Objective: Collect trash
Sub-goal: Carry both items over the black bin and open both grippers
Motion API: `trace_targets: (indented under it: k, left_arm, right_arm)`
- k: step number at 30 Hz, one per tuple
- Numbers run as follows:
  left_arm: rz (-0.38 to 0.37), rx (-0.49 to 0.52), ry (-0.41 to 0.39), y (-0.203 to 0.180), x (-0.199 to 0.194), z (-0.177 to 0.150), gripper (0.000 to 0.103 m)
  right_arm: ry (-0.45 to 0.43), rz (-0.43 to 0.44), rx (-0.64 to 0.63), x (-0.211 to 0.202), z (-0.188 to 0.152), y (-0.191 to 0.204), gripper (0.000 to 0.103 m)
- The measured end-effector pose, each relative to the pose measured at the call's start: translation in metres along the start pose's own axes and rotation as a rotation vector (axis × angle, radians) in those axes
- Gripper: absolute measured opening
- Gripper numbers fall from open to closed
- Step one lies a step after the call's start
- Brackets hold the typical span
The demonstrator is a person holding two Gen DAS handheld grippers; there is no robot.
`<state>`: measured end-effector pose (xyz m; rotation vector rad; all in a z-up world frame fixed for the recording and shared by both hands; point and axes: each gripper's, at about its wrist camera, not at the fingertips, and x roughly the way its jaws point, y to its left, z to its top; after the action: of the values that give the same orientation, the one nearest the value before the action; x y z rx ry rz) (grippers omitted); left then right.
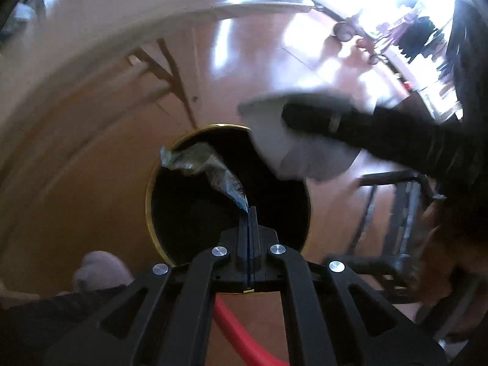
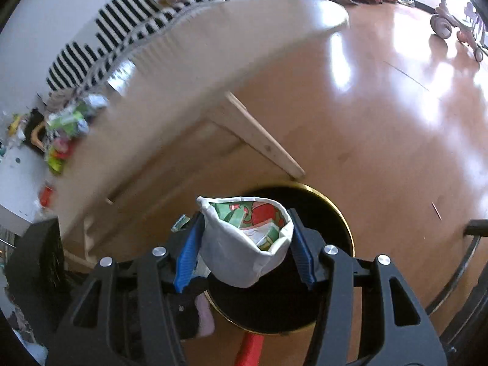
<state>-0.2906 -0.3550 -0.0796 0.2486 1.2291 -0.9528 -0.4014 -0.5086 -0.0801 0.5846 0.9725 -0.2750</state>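
My left gripper (image 1: pixel 250 213) is shut on the end of a crumpled silver-blue wrapper (image 1: pixel 207 167) and holds it over the open mouth of a round black bin with a gold rim (image 1: pixel 148 192). My right gripper (image 2: pixel 245 238) is shut on a squeezed white paper cup (image 2: pixel 238 259) with crumpled green and red paper inside, above the same bin (image 2: pixel 344 222). In the left wrist view the cup (image 1: pixel 274 140) and the right gripper's dark body sit blurred over the bin's far right rim.
A pale wooden table (image 2: pixel 189 70) with angled legs stands just beyond the bin; toys and packets (image 2: pixel 67 128) lie at its left end. A striped sofa (image 2: pixel 100 42) is behind. A pink tricycle (image 2: pixel 451 27) stands on the shiny wooden floor. A dark metal rack (image 1: pixel 393 219) is right.
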Motion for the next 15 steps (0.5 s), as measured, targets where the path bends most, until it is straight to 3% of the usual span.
trace_targets:
  k: [4, 8, 15]
  left_arm:
    - [-0.015, -0.043, 0.039, 0.012, 0.008, -0.006, 0.000]
    - [-0.035, -0.082, 0.022, 0.025, 0.006, -0.004, 0.000]
    - [-0.050, -0.082, 0.036, 0.017, 0.004, 0.001, 0.000]
  right_arm:
    - [0.011, -0.020, 0.030, 0.011, -0.005, -0.012, 0.054]
    - [0.025, -0.027, 0.029, 0.009, -0.012, -0.020, 0.054]
    - [0.049, -0.027, 0.047, 0.023, -0.003, -0.011, 0.054]
